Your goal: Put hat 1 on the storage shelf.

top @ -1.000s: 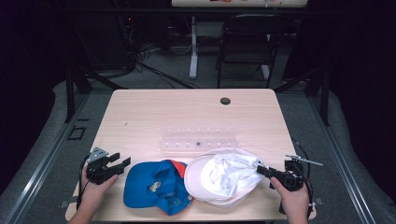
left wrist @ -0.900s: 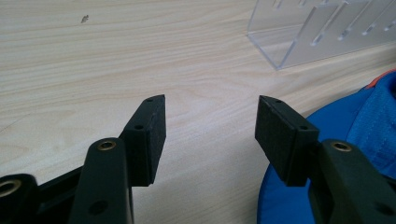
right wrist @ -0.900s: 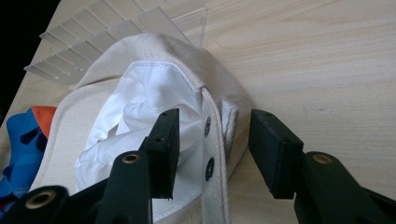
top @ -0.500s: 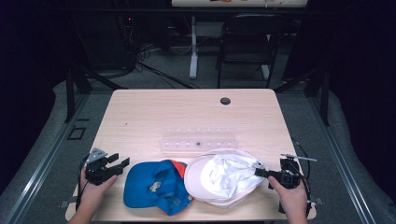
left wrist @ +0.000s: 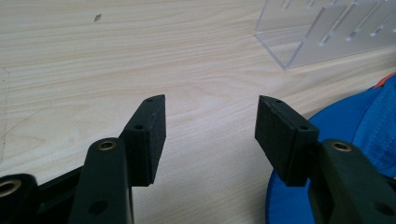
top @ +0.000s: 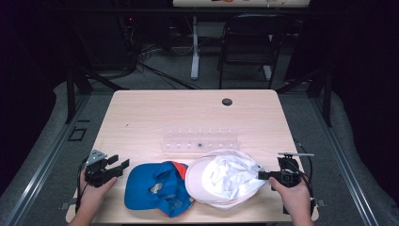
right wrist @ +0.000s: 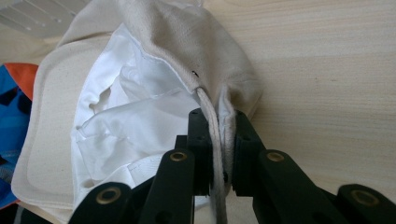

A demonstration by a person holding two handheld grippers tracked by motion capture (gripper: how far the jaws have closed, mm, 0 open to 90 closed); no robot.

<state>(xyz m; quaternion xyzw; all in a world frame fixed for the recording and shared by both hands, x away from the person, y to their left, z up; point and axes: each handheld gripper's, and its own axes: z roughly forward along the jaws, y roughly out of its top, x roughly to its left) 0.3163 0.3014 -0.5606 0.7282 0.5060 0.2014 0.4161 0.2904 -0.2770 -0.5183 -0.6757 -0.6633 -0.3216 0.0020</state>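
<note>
I have the right gripper [right wrist: 217, 154] clamped on the rear edge of the white cap [top: 226, 178], which lies upside down at the near edge of the table [top: 188, 113], touching the blue cap [top: 155, 188] on its left. The left gripper [left wrist: 210, 135] stands released over bare wood, just beside the blue cap's brim.

Advice for the step, as I judge it: keep the pinch square on the seam, lift slowly, and mind the clear rack [top: 200, 141] just behind.

Not determinable: how much fabric sits between the jaws, what the rack's slots are for, and the purpose of the work, none being stated.
</note>
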